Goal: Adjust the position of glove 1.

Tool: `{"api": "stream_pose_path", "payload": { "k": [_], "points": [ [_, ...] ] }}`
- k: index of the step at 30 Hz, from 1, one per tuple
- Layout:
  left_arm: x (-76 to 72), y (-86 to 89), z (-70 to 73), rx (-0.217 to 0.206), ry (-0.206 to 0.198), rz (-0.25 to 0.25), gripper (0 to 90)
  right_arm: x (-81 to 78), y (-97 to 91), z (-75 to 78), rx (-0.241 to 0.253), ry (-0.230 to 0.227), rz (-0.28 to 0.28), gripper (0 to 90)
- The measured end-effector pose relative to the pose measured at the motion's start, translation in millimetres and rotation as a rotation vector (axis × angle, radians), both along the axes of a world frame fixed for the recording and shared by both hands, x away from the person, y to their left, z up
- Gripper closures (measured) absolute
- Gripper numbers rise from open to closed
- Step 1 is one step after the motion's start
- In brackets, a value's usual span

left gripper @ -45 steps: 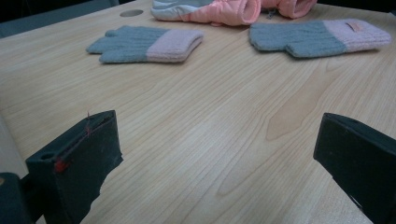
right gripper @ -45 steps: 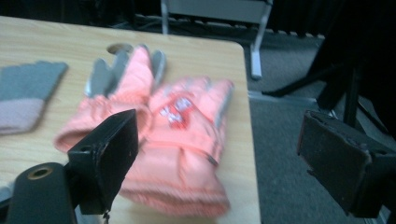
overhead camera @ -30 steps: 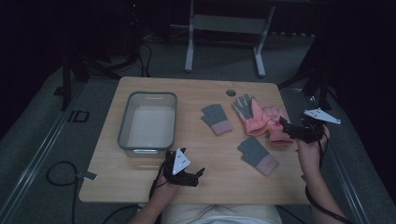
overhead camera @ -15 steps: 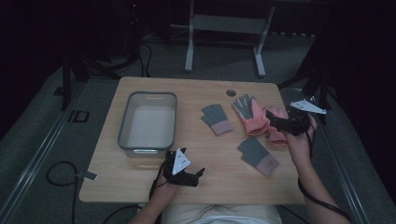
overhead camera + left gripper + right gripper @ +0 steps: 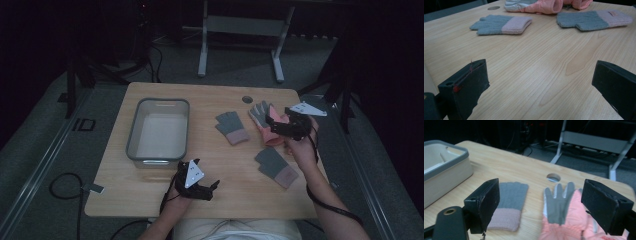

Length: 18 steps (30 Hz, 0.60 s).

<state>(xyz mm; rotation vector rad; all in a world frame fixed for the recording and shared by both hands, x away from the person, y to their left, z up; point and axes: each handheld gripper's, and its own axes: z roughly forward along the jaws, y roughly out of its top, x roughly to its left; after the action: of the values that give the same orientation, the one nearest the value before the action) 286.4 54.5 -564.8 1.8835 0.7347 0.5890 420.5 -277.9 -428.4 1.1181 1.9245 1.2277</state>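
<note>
Since a second ago we are swinging our right gripper (image 5: 272, 125) in from the table's right edge, and it is now hanging over the pink glove (image 5: 272, 134).

Nearest us, our left gripper (image 5: 209, 189) is resting low by the near edge of the table (image 5: 150, 200) with its jaws standing wide and nothing between them; it is sitting where it sat before. Just past it the bin (image 5: 159, 131) is standing on the left side. To the right, one grey glove (image 5: 276, 167) is lying near our right forearm, and the other grey glove (image 5: 232, 127) is lying mid-table. Farther on, our right gripper is hovering with jaws spread wide, framing the pink glove's grey fingers (image 5: 559, 202) without touching them. Beyond the gloves, a round hole (image 5: 247, 99) is showing in the tabletop.
</note>
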Motion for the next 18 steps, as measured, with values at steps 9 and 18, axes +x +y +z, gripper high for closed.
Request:
{"api": "stream_pose_path", "payload": {
  "k": [9,18],
  "points": [
    [0.3,0.3,0.1,0.0,0.003,-0.005,0.3,19.6,23.3,-10.8,-0.021,0.054,0.048,27.7],
    [0.3,0.9,0.1,-0.004,0.004,-0.012,0.3,40.1,45.8,-26.8,-0.043,0.156,0.086,32.6]
  ]
}}
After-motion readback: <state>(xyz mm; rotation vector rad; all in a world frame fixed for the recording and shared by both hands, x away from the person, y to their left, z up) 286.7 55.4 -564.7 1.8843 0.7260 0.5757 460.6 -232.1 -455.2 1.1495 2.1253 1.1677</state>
